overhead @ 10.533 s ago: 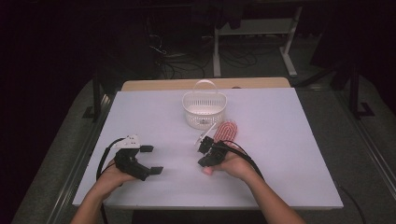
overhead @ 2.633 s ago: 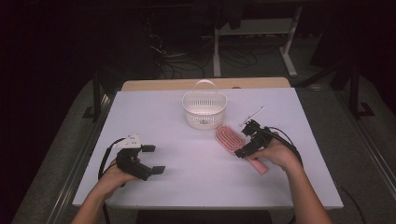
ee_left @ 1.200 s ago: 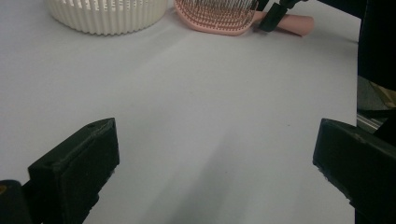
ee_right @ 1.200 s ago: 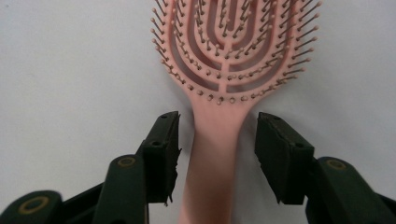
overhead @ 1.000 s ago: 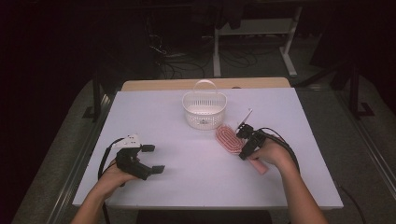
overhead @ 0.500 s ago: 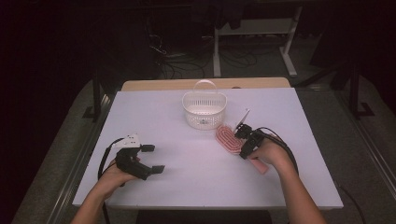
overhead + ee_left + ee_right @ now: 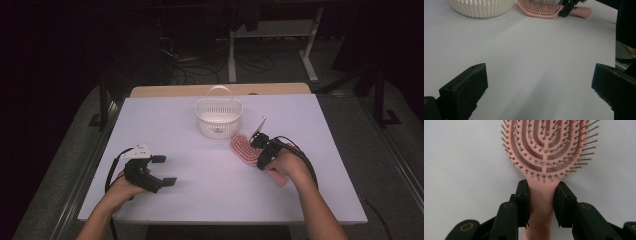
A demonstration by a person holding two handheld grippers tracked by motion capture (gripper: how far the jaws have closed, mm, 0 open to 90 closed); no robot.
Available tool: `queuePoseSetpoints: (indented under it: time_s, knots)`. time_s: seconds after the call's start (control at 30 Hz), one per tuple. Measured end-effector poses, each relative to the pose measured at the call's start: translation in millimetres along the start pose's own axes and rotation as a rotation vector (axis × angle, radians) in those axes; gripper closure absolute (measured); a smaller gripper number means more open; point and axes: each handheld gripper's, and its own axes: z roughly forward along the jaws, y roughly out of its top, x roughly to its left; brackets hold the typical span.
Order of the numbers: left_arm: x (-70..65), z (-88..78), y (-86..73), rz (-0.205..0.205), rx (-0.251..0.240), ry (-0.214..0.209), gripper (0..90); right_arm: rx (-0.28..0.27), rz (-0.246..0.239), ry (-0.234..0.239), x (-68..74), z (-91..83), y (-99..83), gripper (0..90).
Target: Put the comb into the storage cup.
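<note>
A pink hairbrush (image 7: 243,148) lies bristles up on the white table (image 7: 200,150), just in front of a white slotted basket (image 7: 218,125). My right gripper (image 7: 259,153) sits over the brush's neck. In the right gripper view the hairbrush (image 7: 546,145) head points away and the gripper (image 7: 541,192) presses its pads on both sides of the narrow neck; its jaws have just been closing on it. My left gripper (image 7: 165,170) rests near the front left of the table, open and empty. The left gripper (image 7: 539,85) looks toward the hairbrush (image 7: 539,7).
The basket (image 7: 481,8) has a hoop handle and stands at the back middle of the table. A wooden strip (image 7: 220,90) borders the far edge. Dark floor with cables and a metal stand lies beyond.
The right hand has shifted from the brush's near left side to its handle end, and its jaws have drawn in around the neck. The left hand has stayed put.
</note>
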Motion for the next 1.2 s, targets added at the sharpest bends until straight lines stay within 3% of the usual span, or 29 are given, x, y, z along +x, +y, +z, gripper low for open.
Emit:
queuePoseSetpoints:
  time_s: [0.87, 1.2]
  knots:
    - [0.3, 0.1, -0.3, 0.0, 0.001, -0.002, 0.6, -0.05, -0.006, 0.0, -6.2, -2.7, -12.5, 68.7]
    - [0.5, 1.2, 0.0, -0.001, 0.002, -0.004, 0.6, -0.109, 0.019, 0.045, -19.1, -9.8, -29.9, 68.7]
